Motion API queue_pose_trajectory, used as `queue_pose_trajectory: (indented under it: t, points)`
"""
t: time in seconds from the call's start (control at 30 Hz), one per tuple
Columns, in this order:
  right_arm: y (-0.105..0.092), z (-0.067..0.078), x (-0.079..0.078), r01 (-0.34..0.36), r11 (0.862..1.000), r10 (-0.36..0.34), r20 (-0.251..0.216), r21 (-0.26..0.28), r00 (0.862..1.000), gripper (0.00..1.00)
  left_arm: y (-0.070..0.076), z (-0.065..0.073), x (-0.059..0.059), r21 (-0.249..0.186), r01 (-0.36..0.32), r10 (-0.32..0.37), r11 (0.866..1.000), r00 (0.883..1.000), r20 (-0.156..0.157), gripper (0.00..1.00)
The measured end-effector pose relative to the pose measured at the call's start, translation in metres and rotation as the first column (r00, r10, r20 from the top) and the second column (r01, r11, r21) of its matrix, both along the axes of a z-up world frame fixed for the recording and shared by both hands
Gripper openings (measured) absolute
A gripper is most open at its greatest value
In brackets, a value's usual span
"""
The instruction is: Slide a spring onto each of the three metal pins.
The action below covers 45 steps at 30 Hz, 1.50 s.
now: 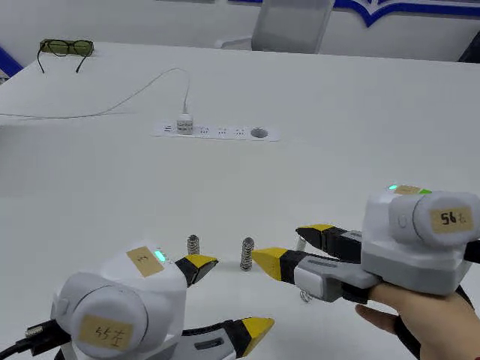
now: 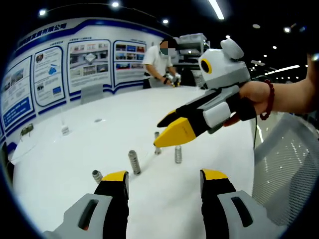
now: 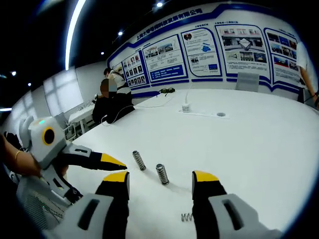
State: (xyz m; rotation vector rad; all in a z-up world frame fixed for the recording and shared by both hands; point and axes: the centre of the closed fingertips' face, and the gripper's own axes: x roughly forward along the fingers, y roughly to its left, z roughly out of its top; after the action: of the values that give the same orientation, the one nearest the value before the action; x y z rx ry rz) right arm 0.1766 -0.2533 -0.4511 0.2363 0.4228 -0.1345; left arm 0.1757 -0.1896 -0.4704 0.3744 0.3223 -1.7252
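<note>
Closest in, at the near left, the left gripper (image 1: 234, 292) hangs with its jaws wide apart and nothing between them. To its right the right gripper (image 1: 280, 243) is likewise spread and empty, pointing left toward two sprung pins (image 1: 247, 253) that stand upright between the grippers. What matters is the loose spring (image 3: 186, 217). It lies on its side on the white table (image 1: 337, 150), just under the right gripper and within its jaw gap, its long axis seemingly across that gap. That gripper is plainly the nearer and would likely need only to dip down.
</note>
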Motion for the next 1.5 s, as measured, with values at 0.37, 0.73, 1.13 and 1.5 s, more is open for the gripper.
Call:
queue_pose_trajectory:
  t: [0.37,0.73,1.13,1.5]
  points:
    - [-0.011,0.0,-0.027,0.028,1.0,-0.028,0.0,-0.007,1.0,0.54,-0.017,-0.005,-0.011,0.008,0.021,-0.021,1.0,1.0,0.011,0.58]
    - [-0.013,0.001,-0.042,0.027,1.0,-0.027,0.008,-0.015,1.0,0.54,-0.033,-0.019,-0.026,0.029,0.032,-0.031,0.999,0.999,-0.015,0.52]
    - [-0.014,0.001,-0.057,0.02,1.0,-0.019,0.019,-0.021,1.0,0.54,-0.051,-0.029,-0.031,0.033,0.049,-0.048,0.998,0.998,-0.039,0.45]
    - [-0.017,-0.003,-0.071,0.033,0.999,-0.032,0.024,-0.025,0.999,0.54,-0.066,-0.041,-0.036,0.047,0.073,-0.071,0.996,0.996,-0.05,0.38]
